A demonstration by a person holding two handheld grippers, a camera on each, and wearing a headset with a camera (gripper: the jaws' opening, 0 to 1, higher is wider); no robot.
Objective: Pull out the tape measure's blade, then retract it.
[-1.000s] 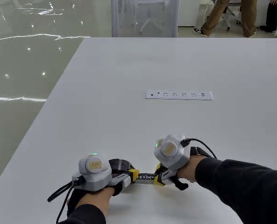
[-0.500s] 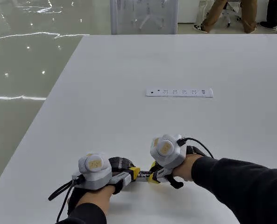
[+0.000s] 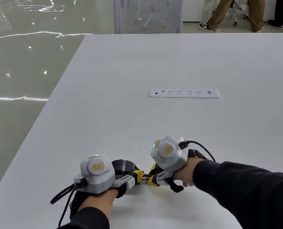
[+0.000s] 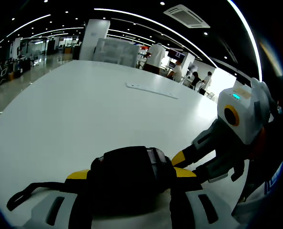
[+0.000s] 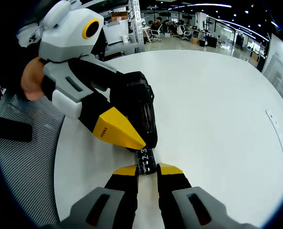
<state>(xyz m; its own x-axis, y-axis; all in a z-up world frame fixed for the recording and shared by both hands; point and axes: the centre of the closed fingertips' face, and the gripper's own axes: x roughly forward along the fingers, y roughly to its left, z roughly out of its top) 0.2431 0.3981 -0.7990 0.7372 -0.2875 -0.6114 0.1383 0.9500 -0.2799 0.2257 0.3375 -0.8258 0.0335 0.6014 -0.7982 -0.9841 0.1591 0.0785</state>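
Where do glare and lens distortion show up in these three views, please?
Head view: bright glare spots dot the glossy floor. Left gripper view: fisheye bows the table into a dome; the tape measure is dark. Right gripper view: the blade print reads sharp.

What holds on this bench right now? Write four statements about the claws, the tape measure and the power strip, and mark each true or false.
1. The left claw is shut on the black tape measure. True.
2. The right claw hangs open, clear of the blade. False: it is shut on the blade, which sits between its yellow tips.
3. A short stretch of blade, with printed numerals, runs from the tape measure to the right claw. True.
4. The power strip lies between the two claws. False: it lies farther out on the white table, apart from both.
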